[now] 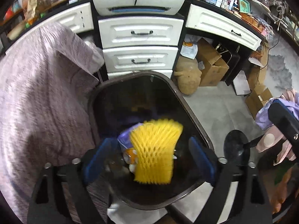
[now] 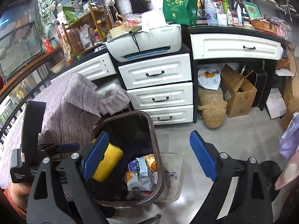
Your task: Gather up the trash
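A dark brown trash bin point(image 1: 192, 115) stands open on the floor below both grippers and holds wrappers and bags point(image 2: 142, 169). A yellow foam fruit net point(image 1: 155, 151) is blurred over the bin's mouth, between the blue pads of my left gripper point(image 1: 149, 158) but touching neither; it also shows in the right wrist view point(image 2: 109, 162). My left gripper is open above the bin. My right gripper point(image 2: 149, 156) is open and empty, over the bin's right rim point(image 2: 158, 149).
A grey-purple blanket point(image 1: 43, 100) lies left of the bin. White drawers point(image 2: 157, 95) with a printer point(image 2: 147, 41) on top stand behind it. Cardboard boxes point(image 2: 237, 95) and a tan plush toy point(image 2: 213, 110) sit under the desk at right. A small mat point(image 2: 173, 175) lies beside the bin.
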Demonstrator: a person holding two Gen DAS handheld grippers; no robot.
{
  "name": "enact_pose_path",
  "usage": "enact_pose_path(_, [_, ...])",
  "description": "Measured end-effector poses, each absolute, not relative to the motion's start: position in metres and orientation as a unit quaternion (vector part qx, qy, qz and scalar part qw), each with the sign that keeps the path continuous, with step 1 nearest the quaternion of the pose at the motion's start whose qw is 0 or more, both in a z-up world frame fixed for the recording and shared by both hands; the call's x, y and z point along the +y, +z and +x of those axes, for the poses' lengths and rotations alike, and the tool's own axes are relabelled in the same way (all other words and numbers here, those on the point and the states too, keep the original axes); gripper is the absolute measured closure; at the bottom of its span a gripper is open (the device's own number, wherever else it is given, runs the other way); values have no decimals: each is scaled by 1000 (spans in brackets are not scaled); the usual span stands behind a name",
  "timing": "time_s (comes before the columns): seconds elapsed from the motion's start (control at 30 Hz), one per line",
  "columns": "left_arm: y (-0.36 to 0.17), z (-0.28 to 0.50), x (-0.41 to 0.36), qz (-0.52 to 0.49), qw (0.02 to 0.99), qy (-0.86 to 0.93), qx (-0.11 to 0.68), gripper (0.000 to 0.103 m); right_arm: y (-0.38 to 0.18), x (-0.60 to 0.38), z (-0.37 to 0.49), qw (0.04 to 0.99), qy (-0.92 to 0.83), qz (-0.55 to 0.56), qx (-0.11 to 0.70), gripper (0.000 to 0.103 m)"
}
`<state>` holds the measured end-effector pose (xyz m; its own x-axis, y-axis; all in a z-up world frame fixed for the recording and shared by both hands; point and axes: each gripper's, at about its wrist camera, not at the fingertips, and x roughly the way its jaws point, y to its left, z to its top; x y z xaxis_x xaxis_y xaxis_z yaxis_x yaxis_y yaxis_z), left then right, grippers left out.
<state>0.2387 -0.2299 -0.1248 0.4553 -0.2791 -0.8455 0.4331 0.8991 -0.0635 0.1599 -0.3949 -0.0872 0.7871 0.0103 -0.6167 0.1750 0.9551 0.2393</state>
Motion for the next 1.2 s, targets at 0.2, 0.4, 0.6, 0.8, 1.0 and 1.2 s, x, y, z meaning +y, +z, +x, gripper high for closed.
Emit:
enact_pose_path(0.2, [-104, 224, -221, 62, 856, -227, 460, 8, -76, -392, 153, 939, -46, 137, 311, 10])
enact_pose_path(0.4, [-69, 193, -213, 41, 865, -277, 417, 6, -60, -391, 142, 947, -58, 117, 293, 10])
enact_pose_path(0.6, [-45, 166, -181, 23, 879, -273, 389, 6, -38, -386, 128, 956, -71, 100, 266, 7])
enact_pose_path(0.8, [-17, 134, -127, 27, 919, -219, 328, 6, -8, -363, 116, 962, -45, 106, 247, 6])
enact_pose_path(1.0, [2, 104, -83, 22, 946, -166, 276, 5, 14, -322, 113, 966, -25, 97, 239, 6])
enact_pose_path(1.2, [14, 76, -49, 10, 963, -143, 227, 5, 29, -275, 98, 972, 11, 80, 223, 6])
